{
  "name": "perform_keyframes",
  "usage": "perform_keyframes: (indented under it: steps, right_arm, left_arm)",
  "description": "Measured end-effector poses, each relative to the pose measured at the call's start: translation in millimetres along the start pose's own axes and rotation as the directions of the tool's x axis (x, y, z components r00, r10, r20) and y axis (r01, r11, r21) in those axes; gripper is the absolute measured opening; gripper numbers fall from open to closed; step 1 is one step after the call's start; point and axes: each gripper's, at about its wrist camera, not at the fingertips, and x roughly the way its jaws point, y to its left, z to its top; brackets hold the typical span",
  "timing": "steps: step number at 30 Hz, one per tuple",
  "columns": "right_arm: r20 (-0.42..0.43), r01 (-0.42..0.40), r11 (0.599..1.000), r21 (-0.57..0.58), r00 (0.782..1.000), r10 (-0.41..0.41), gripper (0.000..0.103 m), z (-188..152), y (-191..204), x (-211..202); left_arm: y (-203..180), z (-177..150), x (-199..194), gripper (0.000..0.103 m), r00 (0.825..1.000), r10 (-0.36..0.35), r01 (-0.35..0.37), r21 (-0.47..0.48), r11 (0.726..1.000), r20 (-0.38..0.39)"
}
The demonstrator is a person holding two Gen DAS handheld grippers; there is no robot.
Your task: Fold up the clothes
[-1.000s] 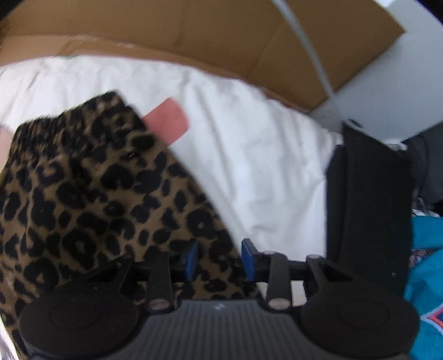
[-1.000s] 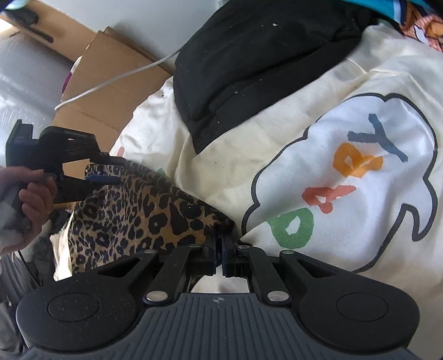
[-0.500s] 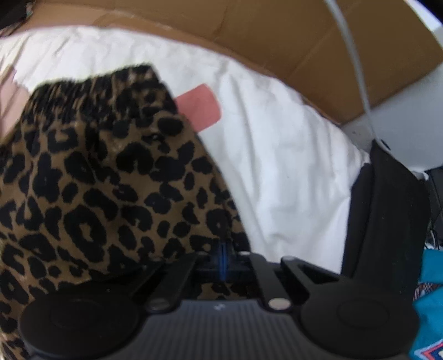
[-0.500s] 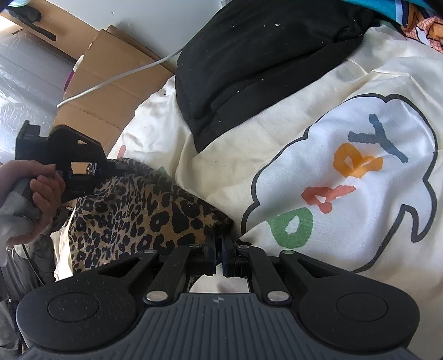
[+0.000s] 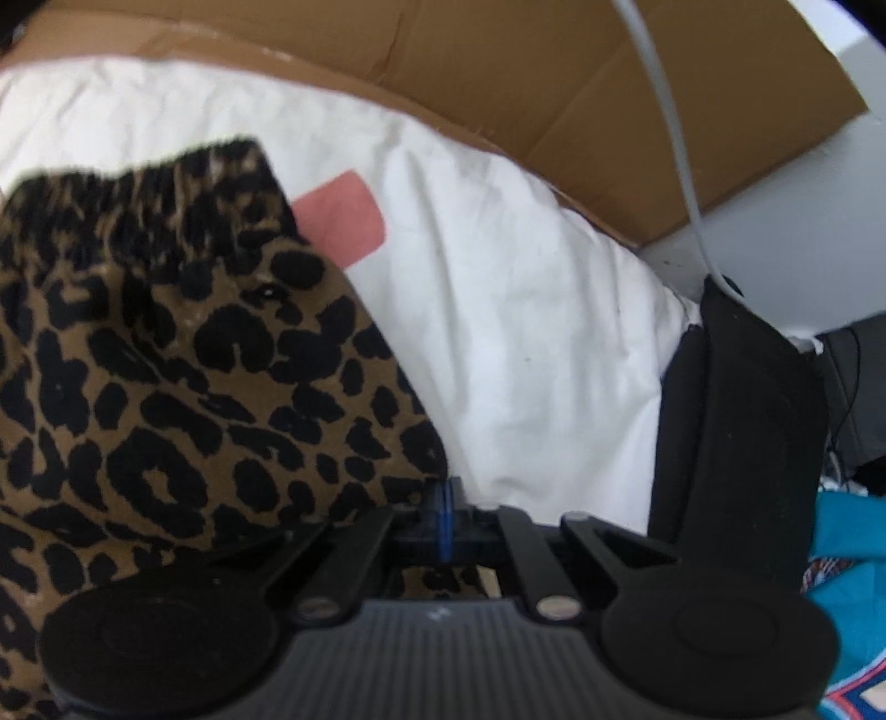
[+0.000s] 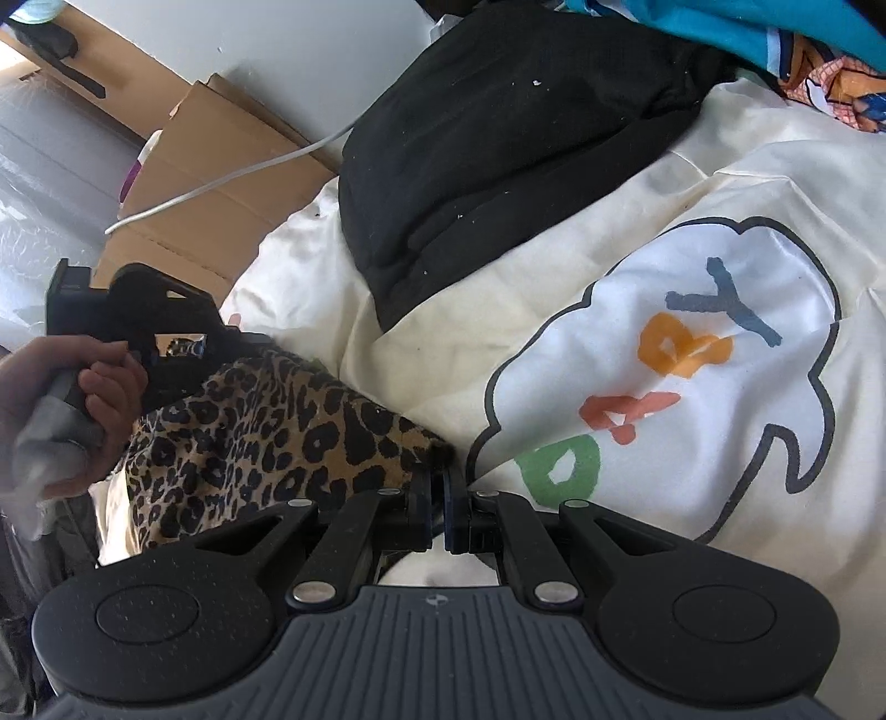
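Observation:
A leopard-print garment [image 5: 166,387] lies on the white bedding [image 5: 526,332] and fills the left of the left wrist view. My left gripper [image 5: 446,490] is shut, its blue pads pinching the garment's right edge. In the right wrist view the same garment [image 6: 266,437] stretches between both tools. My right gripper [image 6: 439,484] is shut on its near corner. At the far corner a hand [image 6: 83,399] holds the left gripper [image 6: 194,349], and the cloth there rises slightly off the bed.
A black garment [image 6: 498,166] lies behind, with a teal printed one [image 6: 720,33] at the top right. A cream fabric with a cloud outline and coloured letters [image 6: 692,360] covers the right. Cardboard [image 5: 498,66] and a white cable [image 5: 670,138] border the bed.
The left gripper's jaws went from open to shut on the leopard garment's edge, and the cloth bunched up closer to that camera. The right gripper kept still, shut on its corner.

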Motion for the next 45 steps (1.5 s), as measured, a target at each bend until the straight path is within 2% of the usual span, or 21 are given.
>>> perform_keyframes:
  steps: [4,6,8,9,13,15,17,19,21,25,29,35,38,41,45]
  right_arm:
    - [-0.008,0.044,0.999,0.015,0.999,-0.044,0.002,3.8,-4.9,-4.6]
    - [0.012,0.072,0.997,0.029,0.997,-0.073,0.002,5.6,-9.8,-12.0]
    - [0.046,0.075,0.997,0.030,0.996,-0.076,0.002,8.2,-11.8,-20.7]
    - [0.066,0.069,0.997,0.024,0.995,-0.070,0.002,10.0,-10.7,-24.4]
    - [0.113,0.007,1.000,-0.015,0.994,-0.005,0.002,18.3,2.4,-26.8]
    - [0.102,-0.027,0.999,-0.037,0.994,0.031,0.002,20.1,11.2,-21.1]
    - [0.083,-0.056,0.996,-0.064,0.995,0.061,0.002,18.7,20.5,-13.0]
    - [0.050,-0.076,0.993,-0.089,0.995,0.081,0.002,16.6,27.8,-4.5]
    - [0.012,-0.064,0.992,-0.110,0.998,0.065,0.002,13.5,30.7,6.7]
    - [-0.028,-0.029,0.993,-0.115,0.999,0.026,0.005,10.3,24.9,22.7]
    - [-0.034,-0.026,0.995,-0.100,0.999,0.023,0.004,11.8,22.0,26.0]
    - [-0.044,0.013,0.991,-0.136,0.999,-0.019,0.005,13.1,28.3,20.5]
    - [-0.043,0.024,0.990,-0.137,0.999,-0.030,0.006,11.7,30.3,12.9]
    - [-0.034,0.026,0.992,-0.120,0.999,-0.030,0.004,9.3,31.2,5.8]
    - [-0.028,0.007,0.994,-0.105,1.000,-0.010,0.004,5.4,37.9,-1.5]
  left_arm:
    - [-0.1,6.0,4.2,0.004,0.999,-0.027,0.028,0.047,0.999,-0.030]
    - [-0.8,10.1,-2.8,0.013,0.998,-0.052,0.055,0.070,0.996,-0.041]
    - [-2.7,11.1,-17.7,0.032,0.998,-0.058,0.060,0.113,0.992,-0.024]
    - [-3.7,11.5,-25.5,0.034,0.998,-0.060,0.061,0.135,0.989,-0.014]
    - [-8.5,0.7,-47.4,0.033,0.998,-0.051,0.056,0.231,0.971,-0.025]
    - [-10.3,-7.6,-50.0,0.028,0.998,-0.037,0.047,0.273,0.961,-0.042]
    - [-15.5,-19.0,-42.8,0.018,0.997,-0.021,0.042,0.312,0.949,-0.073]
    - [-17.6,-31.7,-36.0,0.017,0.995,0.006,0.029,0.352,0.935,-0.097]
    - [-18.5,-44.3,-26.7,0.012,0.992,0.034,0.016,0.387,0.922,-0.122]
    - [-20.3,-60.9,-12.3,0.008,0.981,0.044,0.032,0.377,0.926,-0.190]
    - [-31.9,-67.0,-1.5,0.007,0.986,0.050,0.020,0.408,0.913,-0.159]
    - [-38.0,-66.4,1.2,0.002,0.992,0.049,0.002,0.414,0.910,-0.113]
    - [-38.8,-66.7,-0.3,0.002,0.993,0.050,-0.006,0.395,0.919,-0.103]
    - [-44.9,-63.4,-6.6,0.003,0.995,0.030,0.009,0.385,0.923,-0.096]
    - [-45.3,-51.6,-40.1,0.008,0.999,0.018,0.001,0.386,0.923,-0.047]
